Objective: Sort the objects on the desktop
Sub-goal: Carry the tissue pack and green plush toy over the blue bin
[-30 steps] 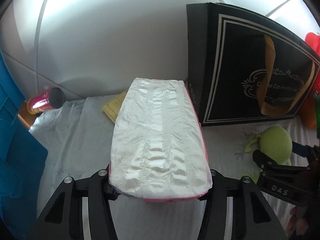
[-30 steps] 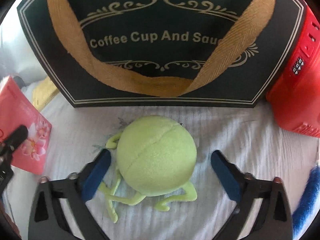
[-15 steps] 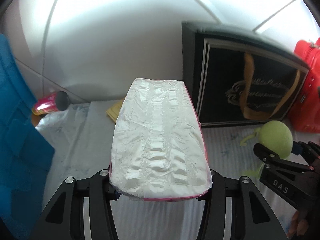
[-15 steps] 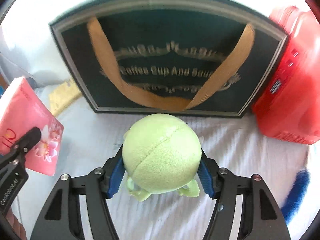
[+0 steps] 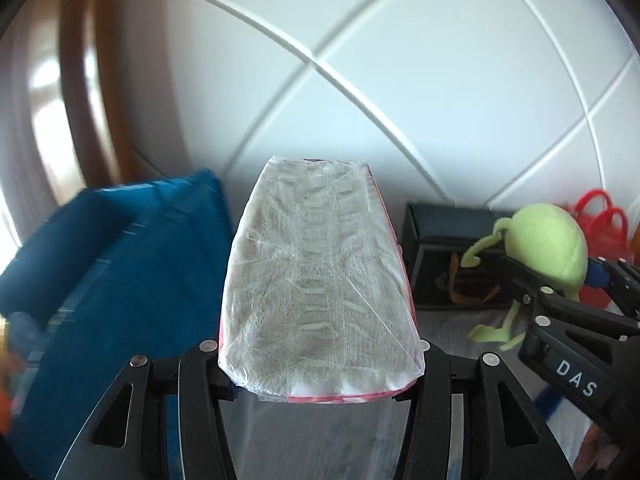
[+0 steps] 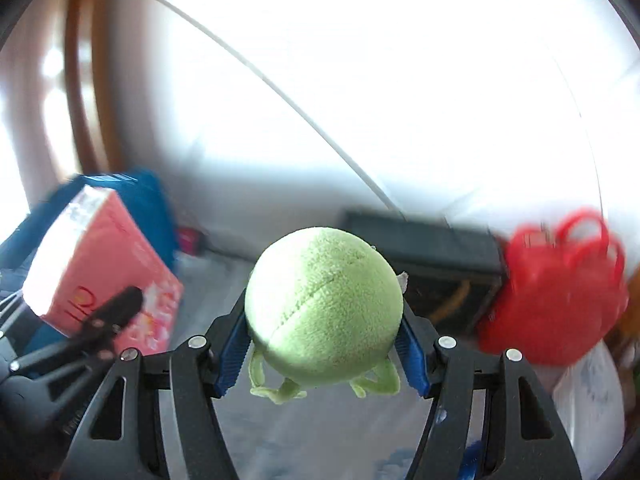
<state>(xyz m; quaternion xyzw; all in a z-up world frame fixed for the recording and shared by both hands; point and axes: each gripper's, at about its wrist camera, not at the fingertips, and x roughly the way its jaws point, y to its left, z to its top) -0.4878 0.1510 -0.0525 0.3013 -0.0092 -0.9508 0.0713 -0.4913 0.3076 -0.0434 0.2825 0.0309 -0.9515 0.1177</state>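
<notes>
My left gripper (image 5: 320, 376) is shut on a pink tissue pack (image 5: 316, 292) with a clear, crinkled top, and holds it well above the table. The same tissue pack (image 6: 100, 268) shows its pink flowered side at the left of the right wrist view. A round green plush toy (image 6: 324, 304) with thin dangling limbs sits clamped between the blue pads (image 6: 230, 350) of my right gripper (image 6: 322, 354), also lifted off the cloth. In the left wrist view the green plush toy (image 5: 548, 248) hangs at the right in the right gripper (image 5: 556, 280).
A black gift bag (image 5: 448, 256) with tan handles stands at the back against the white tiled wall. A red bag (image 6: 556, 296) is to its right. A blue bag (image 5: 100, 280) fills the left. A wooden frame (image 5: 88, 92) rises at far left. Grey cloth (image 6: 320, 440) covers the table.
Both grippers have risen from the table with their loads. The right gripper shut on the green plush toy, which lay on the cloth before. The black gift bag now looks far lower and smaller.
</notes>
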